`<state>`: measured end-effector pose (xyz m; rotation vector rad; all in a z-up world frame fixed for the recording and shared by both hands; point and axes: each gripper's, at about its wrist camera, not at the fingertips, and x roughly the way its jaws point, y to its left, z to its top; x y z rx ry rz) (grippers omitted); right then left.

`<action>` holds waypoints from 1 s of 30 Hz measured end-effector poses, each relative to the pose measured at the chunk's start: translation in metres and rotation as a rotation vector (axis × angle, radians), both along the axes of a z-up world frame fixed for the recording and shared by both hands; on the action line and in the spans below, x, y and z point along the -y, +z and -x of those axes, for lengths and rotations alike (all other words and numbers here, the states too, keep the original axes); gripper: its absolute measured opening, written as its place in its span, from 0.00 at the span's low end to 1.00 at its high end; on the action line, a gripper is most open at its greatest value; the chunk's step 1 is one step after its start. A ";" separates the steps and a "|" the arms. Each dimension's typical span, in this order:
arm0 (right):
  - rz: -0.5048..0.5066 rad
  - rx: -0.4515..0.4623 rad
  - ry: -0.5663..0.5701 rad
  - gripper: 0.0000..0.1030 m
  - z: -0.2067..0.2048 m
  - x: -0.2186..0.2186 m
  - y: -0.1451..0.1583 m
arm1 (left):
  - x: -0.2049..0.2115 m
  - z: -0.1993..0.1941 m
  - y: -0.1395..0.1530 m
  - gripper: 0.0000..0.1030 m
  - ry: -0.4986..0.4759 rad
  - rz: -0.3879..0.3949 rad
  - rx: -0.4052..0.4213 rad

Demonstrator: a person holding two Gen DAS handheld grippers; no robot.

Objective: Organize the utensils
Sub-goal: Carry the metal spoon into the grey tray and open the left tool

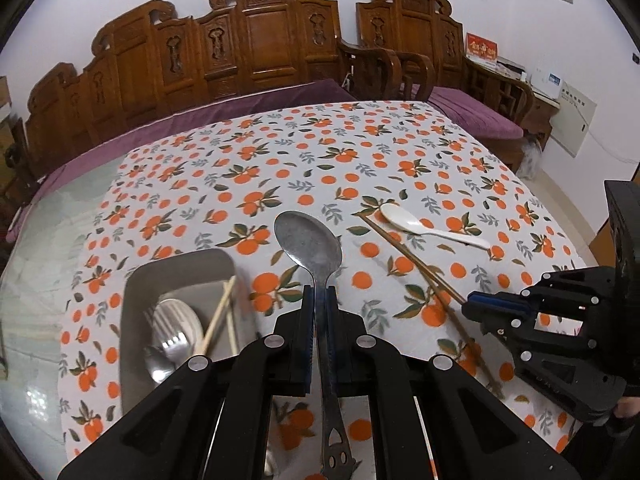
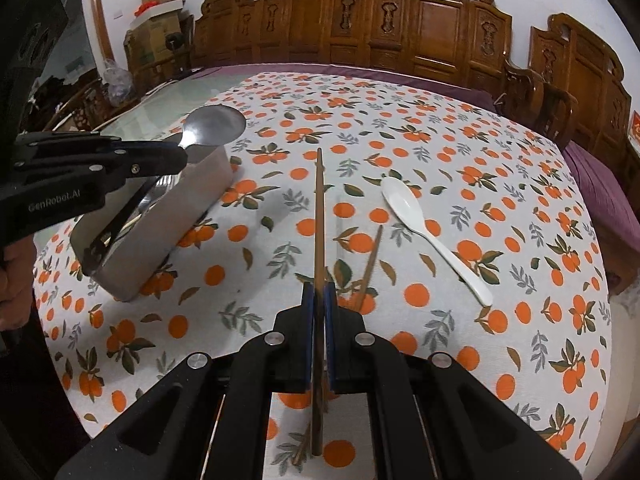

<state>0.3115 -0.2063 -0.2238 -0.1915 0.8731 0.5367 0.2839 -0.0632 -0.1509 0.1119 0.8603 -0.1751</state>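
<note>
My left gripper point(image 1: 319, 300) is shut on a metal spoon point(image 1: 309, 240), held above the tablecloth just right of a grey metal tray point(image 1: 180, 268). The tray holds a fork point(image 1: 172, 332), another spoon and pale chopsticks point(image 1: 218, 316). My right gripper point(image 2: 319, 300) is shut on a dark wooden chopstick point(image 2: 319, 208) pointing away along the table. Its twin chopstick point(image 2: 370, 268) lies on the cloth beside it. A white ceramic spoon point(image 2: 424, 228) lies to the right. In the right wrist view the left gripper point(image 2: 176, 160) holds the metal spoon point(image 2: 216, 126) over the tray point(image 2: 160, 232).
The table point(image 1: 360, 168) wears a white cloth with orange fruit print; bare glass top point(image 1: 52, 240) shows at its left. Carved wooden bench backs point(image 1: 260, 40) with purple cushions stand behind the table. Cardboard boxes point(image 2: 160, 12) are stacked far left.
</note>
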 end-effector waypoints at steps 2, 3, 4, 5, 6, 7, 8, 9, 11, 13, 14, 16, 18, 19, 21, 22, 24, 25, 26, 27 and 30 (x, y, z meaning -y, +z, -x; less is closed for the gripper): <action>0.003 0.004 0.007 0.06 0.002 -0.004 0.001 | -0.007 0.002 0.000 0.04 0.002 -0.002 0.001; 0.003 0.007 0.009 0.06 0.004 -0.005 0.002 | -0.010 0.004 0.001 0.04 0.004 -0.004 0.002; 0.002 0.009 0.011 0.06 0.005 -0.007 0.002 | -0.014 0.005 0.001 0.04 0.007 -0.003 0.004; 0.001 0.012 0.014 0.06 0.007 -0.009 0.003 | -0.018 0.006 0.002 0.04 0.009 -0.002 0.004; 0.000 0.016 0.016 0.06 0.008 -0.011 0.004 | -0.022 0.007 0.002 0.04 0.012 -0.001 0.005; 0.000 0.018 0.019 0.06 0.010 -0.013 0.005 | -0.027 0.008 0.002 0.04 0.016 0.000 0.005; 0.001 0.020 0.020 0.06 0.011 -0.014 0.005 | -0.032 0.008 0.002 0.04 0.019 0.001 0.005; 0.002 0.023 0.021 0.06 0.012 -0.016 0.005 | -0.036 0.009 0.001 0.04 0.021 0.002 0.005; 0.001 0.027 0.020 0.06 0.014 -0.019 0.006 | -0.043 0.009 0.001 0.04 0.027 0.004 0.004; -0.001 0.027 0.019 0.06 0.015 -0.021 0.007 | -0.053 0.009 -0.001 0.04 0.034 0.006 0.004; -0.001 0.030 0.019 0.06 0.016 -0.022 0.007 | -0.057 0.009 -0.002 0.04 0.039 0.008 0.002; -0.002 0.032 0.020 0.06 0.016 -0.024 0.008 | -0.066 0.007 -0.006 0.04 0.047 0.010 -0.003; -0.001 0.034 0.020 0.06 0.017 -0.027 0.007 | -0.074 0.003 -0.012 0.04 0.059 0.005 -0.011; 0.000 0.034 0.020 0.06 0.017 -0.029 0.007 | -0.078 0.002 -0.015 0.04 0.065 0.004 -0.015; 0.001 0.030 0.021 0.06 0.017 -0.031 0.006 | -0.085 0.000 -0.022 0.04 0.076 0.007 -0.025; 0.002 0.029 0.021 0.06 0.017 -0.032 0.005 | -0.090 -0.002 -0.027 0.04 0.084 0.009 -0.032; 0.003 0.026 0.022 0.06 0.016 -0.032 0.004 | -0.095 -0.004 -0.033 0.04 0.093 0.015 -0.043; 0.003 0.024 0.025 0.06 0.016 -0.033 0.003 | -0.097 -0.004 -0.037 0.04 0.099 0.014 -0.048; 0.003 0.023 0.026 0.06 0.015 -0.034 0.003 | -0.099 -0.005 -0.042 0.04 0.101 0.013 -0.055; 0.003 0.023 0.027 0.06 0.015 -0.034 0.003 | -0.101 -0.005 -0.046 0.04 0.102 0.011 -0.064; 0.001 0.021 0.031 0.06 0.014 -0.035 0.003 | -0.104 -0.007 -0.056 0.04 0.108 0.002 -0.088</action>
